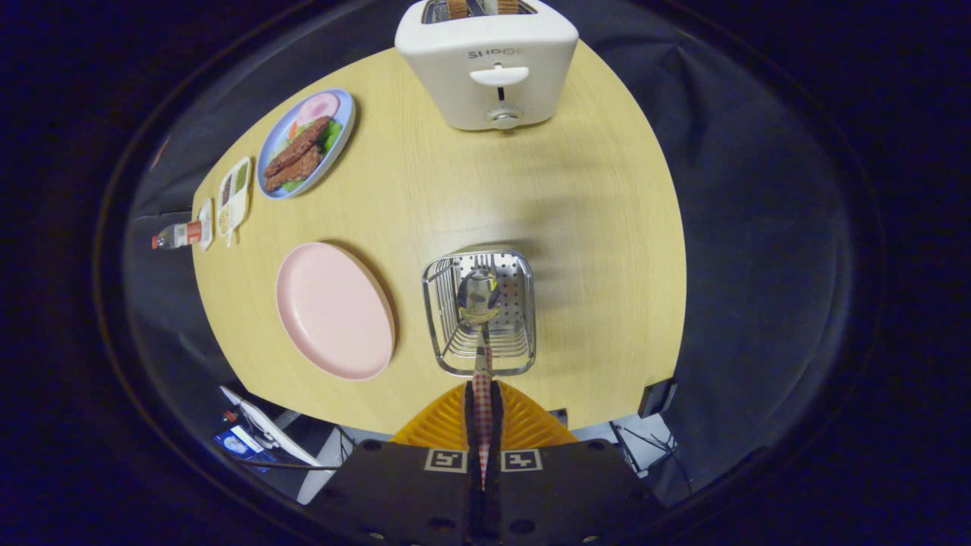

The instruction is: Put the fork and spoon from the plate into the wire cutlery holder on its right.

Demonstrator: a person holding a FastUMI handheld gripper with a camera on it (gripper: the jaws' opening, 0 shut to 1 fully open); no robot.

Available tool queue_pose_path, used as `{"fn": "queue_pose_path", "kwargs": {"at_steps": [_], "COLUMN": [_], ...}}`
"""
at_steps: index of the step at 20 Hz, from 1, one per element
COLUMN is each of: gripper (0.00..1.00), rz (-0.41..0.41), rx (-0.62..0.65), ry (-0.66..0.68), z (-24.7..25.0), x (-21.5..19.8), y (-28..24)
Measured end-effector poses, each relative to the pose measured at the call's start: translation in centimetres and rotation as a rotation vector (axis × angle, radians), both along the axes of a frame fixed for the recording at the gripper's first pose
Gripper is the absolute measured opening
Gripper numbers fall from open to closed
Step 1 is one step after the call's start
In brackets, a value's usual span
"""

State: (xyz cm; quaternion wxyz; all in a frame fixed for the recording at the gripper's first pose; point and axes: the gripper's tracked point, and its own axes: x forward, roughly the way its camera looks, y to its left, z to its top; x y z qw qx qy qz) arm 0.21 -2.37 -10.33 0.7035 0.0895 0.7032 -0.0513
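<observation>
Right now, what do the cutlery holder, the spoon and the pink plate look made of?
Cutlery holder: shiny metal, probably chromed or stainless wire with a perforated back panel; it glints.
Spoon: polished metal bowl, mirror-like; its handle has a red checked pattern and is clamped in the hand-held gripper, over the holder.
Pink plate: matte, even colour, likely plastic or melamine, possibly ceramic.

one spoon (479,297); one wire cutlery holder (480,312); two plates (334,309), one toaster (485,64); perhaps one bottle (176,236).
</observation>
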Motion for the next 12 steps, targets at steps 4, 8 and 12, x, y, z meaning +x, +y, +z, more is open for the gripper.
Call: {"fn": "queue_pose_path", "kwargs": {"at_steps": [4, 8, 12], "gripper": [0.05, 0.09, 0.13], "rz": [-0.009, -0.028, -0.01], "rx": [0.005, 0.016, 0.025], "ry": [0.003, -0.003, -0.05], "z": [-0.1, 0.0, 0.8], "x": [0.4, 0.8, 1.1], "y": [0.3, 0.6, 1.2]}}
